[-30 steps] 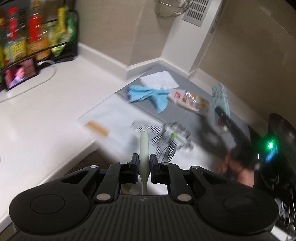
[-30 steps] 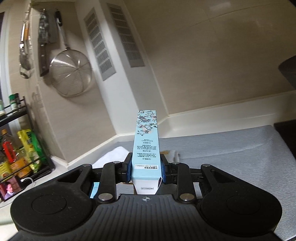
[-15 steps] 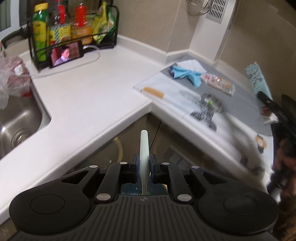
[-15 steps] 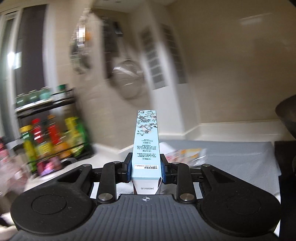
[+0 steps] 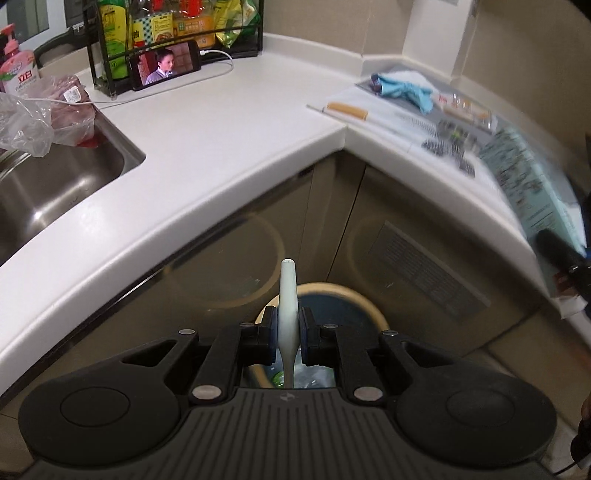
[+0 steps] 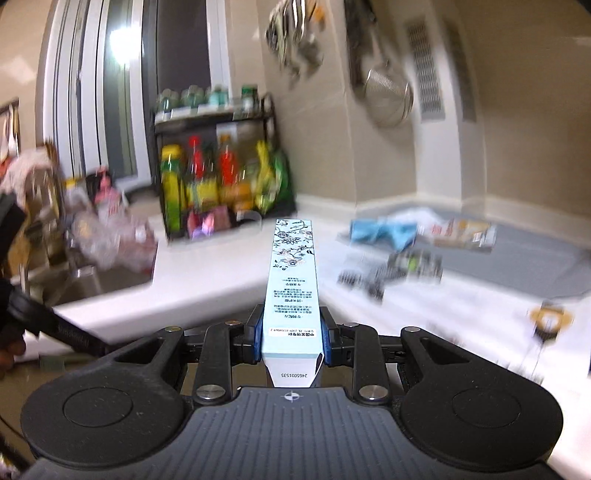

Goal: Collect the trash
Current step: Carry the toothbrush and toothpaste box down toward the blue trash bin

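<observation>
My left gripper point(image 5: 287, 334) is shut on a pale green tube point(image 5: 288, 291) and holds it over a round trash bin point(image 5: 343, 299) that stands on the floor by the cabinets. My right gripper point(image 6: 291, 338) is shut on a long light-blue flowered carton point(image 6: 292, 273), which also shows blurred at the right of the left wrist view point(image 5: 532, 184). On the counter lie a blue glove point(image 5: 404, 88), a snack wrapper point(image 5: 463, 109) and a black-and-white striped wrapper point(image 5: 448, 144).
A steel sink point(image 5: 55, 184) with a plastic bag point(image 5: 33, 118) is at the left. A black rack of bottles point(image 5: 173, 29) and a phone point(image 5: 166, 68) stand at the back. A grey mat point(image 6: 535, 266) covers the far counter corner.
Both grippers have pulled back from the counter and swung left. My left gripper has come down over the trash bin with the tube. The carton is still held by my right gripper.
</observation>
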{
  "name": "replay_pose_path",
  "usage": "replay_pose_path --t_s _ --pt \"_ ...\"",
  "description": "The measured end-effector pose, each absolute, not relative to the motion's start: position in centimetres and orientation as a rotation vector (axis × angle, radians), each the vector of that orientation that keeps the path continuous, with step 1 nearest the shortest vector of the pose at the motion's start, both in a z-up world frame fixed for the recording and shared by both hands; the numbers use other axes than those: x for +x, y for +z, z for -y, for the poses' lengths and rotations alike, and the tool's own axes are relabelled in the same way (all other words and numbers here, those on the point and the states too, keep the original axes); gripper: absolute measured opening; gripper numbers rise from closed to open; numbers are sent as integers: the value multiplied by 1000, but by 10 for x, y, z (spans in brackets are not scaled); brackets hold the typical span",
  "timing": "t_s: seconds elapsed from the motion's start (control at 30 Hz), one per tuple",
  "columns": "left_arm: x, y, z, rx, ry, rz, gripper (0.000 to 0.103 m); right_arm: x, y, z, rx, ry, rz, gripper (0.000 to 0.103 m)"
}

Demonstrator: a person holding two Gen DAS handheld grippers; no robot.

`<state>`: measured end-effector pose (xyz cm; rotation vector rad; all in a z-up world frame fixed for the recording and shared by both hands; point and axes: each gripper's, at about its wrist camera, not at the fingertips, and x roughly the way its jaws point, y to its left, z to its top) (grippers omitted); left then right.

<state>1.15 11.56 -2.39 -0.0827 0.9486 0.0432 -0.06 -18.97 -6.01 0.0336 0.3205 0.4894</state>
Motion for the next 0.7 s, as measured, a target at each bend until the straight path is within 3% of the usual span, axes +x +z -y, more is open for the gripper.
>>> replay_pose_path --t_s 0.27,0.7 --pt "-8 -53 -105 -14 91 -945 13 -17 -99 162 -26 501 -444 30" --pt "-10 -71 -96 15 87 -971 13 -19 -106 146 -112 507 -468 31"
